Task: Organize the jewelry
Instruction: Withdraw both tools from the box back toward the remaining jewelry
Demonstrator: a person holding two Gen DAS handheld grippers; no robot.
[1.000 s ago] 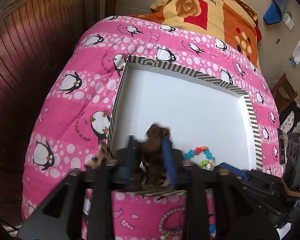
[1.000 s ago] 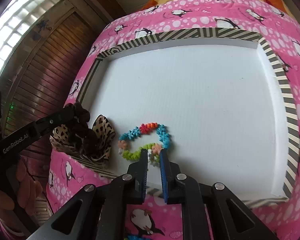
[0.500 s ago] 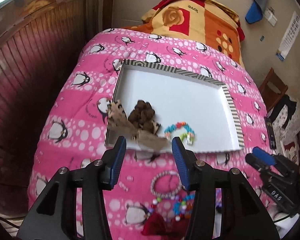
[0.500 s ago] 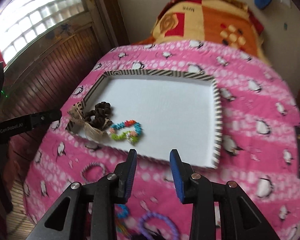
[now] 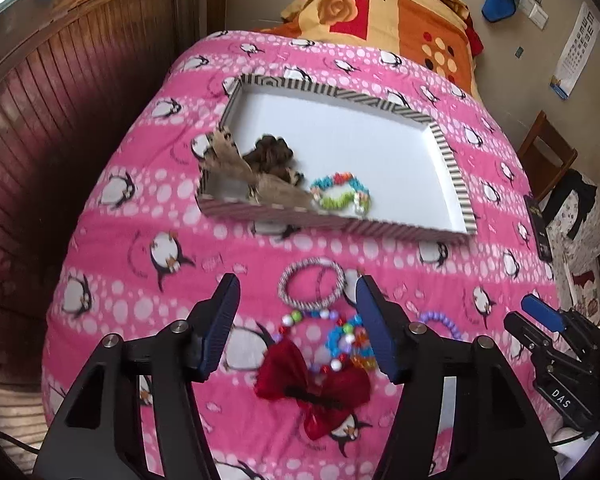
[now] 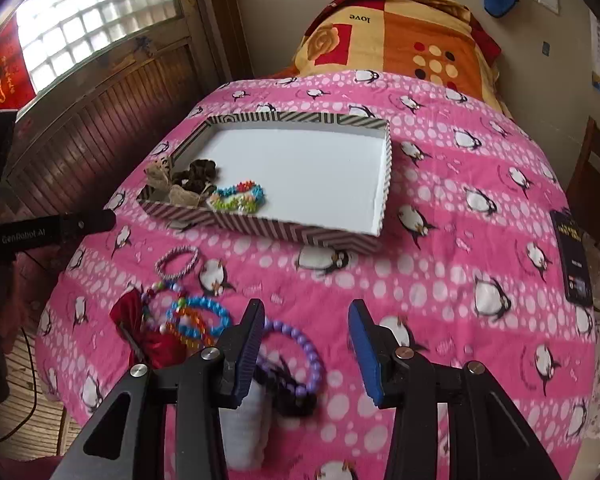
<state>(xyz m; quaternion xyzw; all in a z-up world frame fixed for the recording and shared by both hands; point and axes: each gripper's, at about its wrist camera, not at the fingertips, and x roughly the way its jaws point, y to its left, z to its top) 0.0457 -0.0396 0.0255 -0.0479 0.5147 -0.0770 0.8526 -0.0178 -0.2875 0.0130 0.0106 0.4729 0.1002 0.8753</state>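
Note:
A striped tray [image 5: 452, 168] [image 6: 386, 176] with a white floor lies on the pink penguin quilt. In its near left corner lie a leopard bow [image 5: 256, 180] [image 6: 180, 194], a brown scrunchie [image 5: 270, 152] [image 6: 200, 170] and a colourful bead bracelet [image 5: 342, 194] [image 6: 238, 198]. Loose on the quilt nearer me are a striped bangle [image 5: 311, 289] [image 6: 177, 262], a red bow [image 5: 320, 388] [image 6: 148, 336], blue and orange bead bracelets [image 5: 346, 340] [image 6: 198, 320] and a purple bead bracelet [image 6: 300, 348]. My left gripper [image 5: 296, 320] is open above the loose pile. My right gripper [image 6: 306, 344] is open over the purple bracelet.
A folded orange and yellow blanket [image 5: 384, 4] lies at the bed's far end. A dark wooden wall panel [image 5: 60, 92] runs along the left. A black flat device [image 6: 572, 256] lies at the quilt's right edge. A wooden chair [image 5: 548, 152] stands to the right.
Both grippers opened, letting go of the leopard bow and the colourful bracelet in the tray, and pulled back toward the near edge of the bed over the loose pile.

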